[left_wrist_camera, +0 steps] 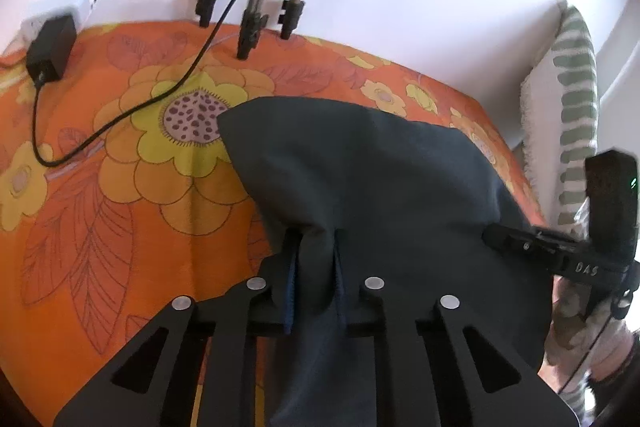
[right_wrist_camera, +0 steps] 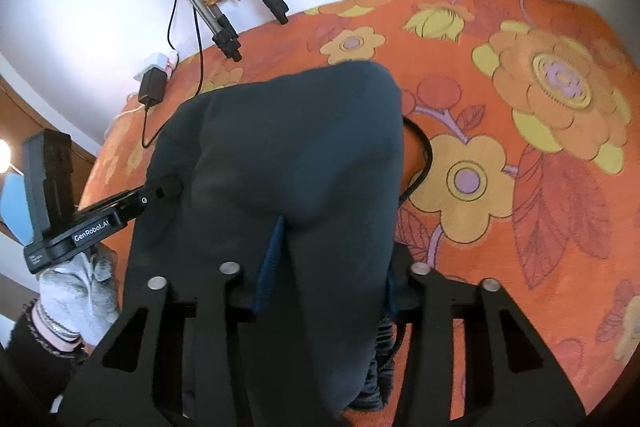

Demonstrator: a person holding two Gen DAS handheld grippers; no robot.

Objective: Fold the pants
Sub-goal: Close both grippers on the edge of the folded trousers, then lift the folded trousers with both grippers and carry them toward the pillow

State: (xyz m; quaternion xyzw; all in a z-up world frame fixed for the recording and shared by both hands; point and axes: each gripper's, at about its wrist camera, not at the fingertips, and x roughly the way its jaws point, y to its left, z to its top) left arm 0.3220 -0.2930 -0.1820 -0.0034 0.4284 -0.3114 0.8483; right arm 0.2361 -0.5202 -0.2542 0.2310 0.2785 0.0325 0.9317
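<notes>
Dark grey pants (left_wrist_camera: 360, 167) lie spread on an orange floral bedspread (left_wrist_camera: 120, 147). In the left wrist view my left gripper (left_wrist_camera: 316, 239) is shut on a pinched fold of the near edge, the cloth squeezed between its blue pads. At the right of that view my right gripper (left_wrist_camera: 540, 251) reaches onto the same edge. In the right wrist view the pants (right_wrist_camera: 288, 131) fill the middle, and my right gripper (right_wrist_camera: 336, 239) is shut on a thick bunch of the cloth. My left gripper (right_wrist_camera: 120, 207) grips the edge at the left, held by a gloved hand (right_wrist_camera: 76, 299).
Tripod legs (left_wrist_camera: 248, 27) stand on the bed's far edge by the white wall. A black power adapter (left_wrist_camera: 50, 47) with its cable (left_wrist_camera: 120, 115) lies on the bedspread at the far left. The cable (right_wrist_camera: 424, 155) also runs under the pants. A striped pillow (left_wrist_camera: 576, 107) leans at the right.
</notes>
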